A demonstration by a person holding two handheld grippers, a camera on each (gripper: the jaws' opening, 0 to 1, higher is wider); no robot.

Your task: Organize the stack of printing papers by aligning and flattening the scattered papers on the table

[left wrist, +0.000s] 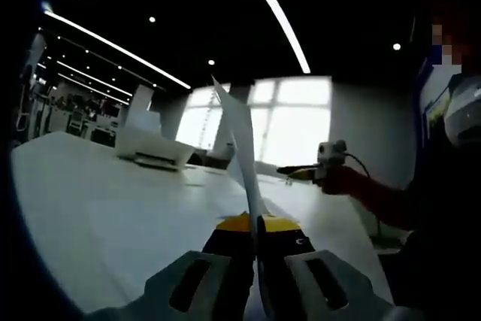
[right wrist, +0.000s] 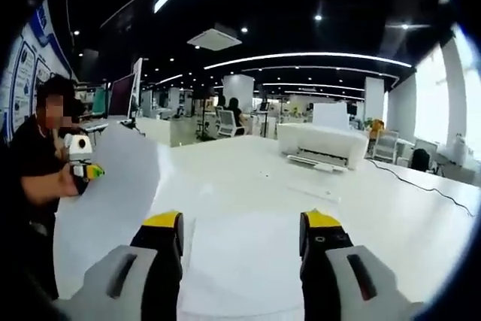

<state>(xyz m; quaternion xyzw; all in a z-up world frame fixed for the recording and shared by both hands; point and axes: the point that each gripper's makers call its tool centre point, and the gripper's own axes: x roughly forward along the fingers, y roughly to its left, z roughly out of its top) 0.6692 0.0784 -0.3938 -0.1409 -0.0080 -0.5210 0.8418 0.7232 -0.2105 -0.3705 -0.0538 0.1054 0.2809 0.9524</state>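
The left gripper (left wrist: 257, 225) had its fingers clenched on 1 paper sheet (left wrist: 239, 137), raised edge-on above the white table (left wrist: 98, 216). The right gripper (right wrist: 240, 232) hovered with fingers released over papers (right wrist: 244, 261) lying flat; a printer (right wrist: 322, 144) sat toward the far edge.

two hand-held grippers (left wrist: 256, 231) (right wrist: 240, 232), one printer (right wrist: 322, 144), one table (left wrist: 113, 216)

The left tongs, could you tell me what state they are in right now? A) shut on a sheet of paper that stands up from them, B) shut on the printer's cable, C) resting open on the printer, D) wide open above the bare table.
A: in the left gripper view the left tongs are closed on a sheet of paper that rises edge-on above the white table.
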